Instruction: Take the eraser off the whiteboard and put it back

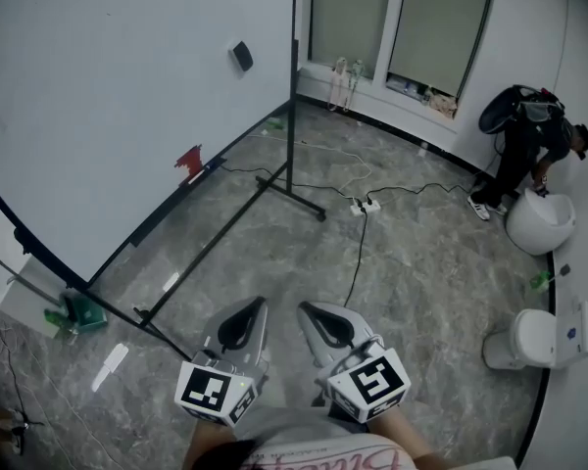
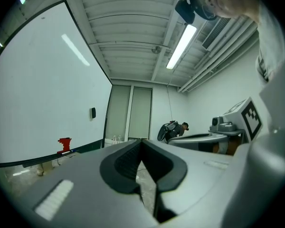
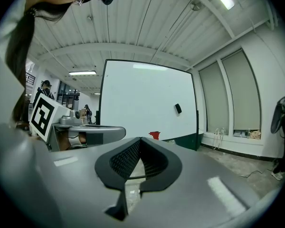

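**Both grippers closed and empty, eraser on the board ahead**

Head view: the left gripper (image 1: 256,307) and the right gripper (image 1: 310,310) are held side by side, close together, low in the picture. Both point forward over the grey floor (image 1: 412,282). The whiteboard (image 1: 108,96) stands on its frame ahead of the left gripper and off to that gripper's left. The black eraser (image 1: 242,56) sits high on the board face near its far edge, well apart from both grippers. A small red object (image 1: 189,162) rests on the board's bottom ledge, nearer to the left gripper than the eraser is. A white power strip (image 1: 365,205) lies on the floor ahead of the right gripper. Far off to the right gripper's right, a person (image 1: 529,145) in dark clothes bends over.

Left gripper view: the jaws meet at their tips with nothing between them. The eraser is ahead and to the left, above the red object.

Right gripper view: the jaws are pressed together, again with nothing between them. The board faces this gripper, with the eraser up and to the right of the jaw tips.
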`<move>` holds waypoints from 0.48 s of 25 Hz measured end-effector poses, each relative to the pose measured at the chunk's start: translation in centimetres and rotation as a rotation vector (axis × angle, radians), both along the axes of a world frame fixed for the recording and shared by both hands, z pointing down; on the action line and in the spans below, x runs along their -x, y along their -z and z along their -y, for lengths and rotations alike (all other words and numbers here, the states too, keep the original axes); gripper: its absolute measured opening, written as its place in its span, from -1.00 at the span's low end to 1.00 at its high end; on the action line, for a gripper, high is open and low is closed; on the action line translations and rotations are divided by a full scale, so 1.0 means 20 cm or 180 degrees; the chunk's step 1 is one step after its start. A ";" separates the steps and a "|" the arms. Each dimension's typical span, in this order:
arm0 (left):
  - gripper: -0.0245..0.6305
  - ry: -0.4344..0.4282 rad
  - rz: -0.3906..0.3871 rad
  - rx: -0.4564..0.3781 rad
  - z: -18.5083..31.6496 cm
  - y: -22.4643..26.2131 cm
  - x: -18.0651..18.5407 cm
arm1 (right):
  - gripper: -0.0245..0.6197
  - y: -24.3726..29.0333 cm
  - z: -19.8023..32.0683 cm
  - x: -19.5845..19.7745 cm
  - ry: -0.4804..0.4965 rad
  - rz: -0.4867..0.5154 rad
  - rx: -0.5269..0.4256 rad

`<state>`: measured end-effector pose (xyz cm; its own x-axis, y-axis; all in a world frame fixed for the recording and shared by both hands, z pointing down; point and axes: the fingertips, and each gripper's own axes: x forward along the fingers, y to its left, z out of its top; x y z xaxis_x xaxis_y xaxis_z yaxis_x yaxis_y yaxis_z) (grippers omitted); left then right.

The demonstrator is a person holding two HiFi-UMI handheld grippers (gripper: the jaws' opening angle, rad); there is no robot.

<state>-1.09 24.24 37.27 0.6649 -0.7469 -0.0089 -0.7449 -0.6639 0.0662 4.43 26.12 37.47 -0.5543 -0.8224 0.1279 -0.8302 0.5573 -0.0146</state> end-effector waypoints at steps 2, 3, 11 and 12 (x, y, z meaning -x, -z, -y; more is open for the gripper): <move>-0.93 0.0007 -0.0029 0.0000 0.09 0.00 0.02 | -0.92 0.00 0.09 0.02 0.0023 0.0009 -0.0050; -0.93 0.0007 -0.0041 0.0004 0.14 -0.01 0.03 | -0.92 0.00 0.14 0.03 0.0000 -0.0005 -0.0044; -0.93 -0.0219 0.0040 0.0074 0.61 -0.01 0.07 | -0.92 0.03 0.61 0.11 -0.0062 -0.0026 -0.0097; -0.93 -0.0235 0.0035 0.0073 0.67 0.00 0.07 | -0.92 0.04 0.67 0.12 -0.0077 -0.0026 -0.0105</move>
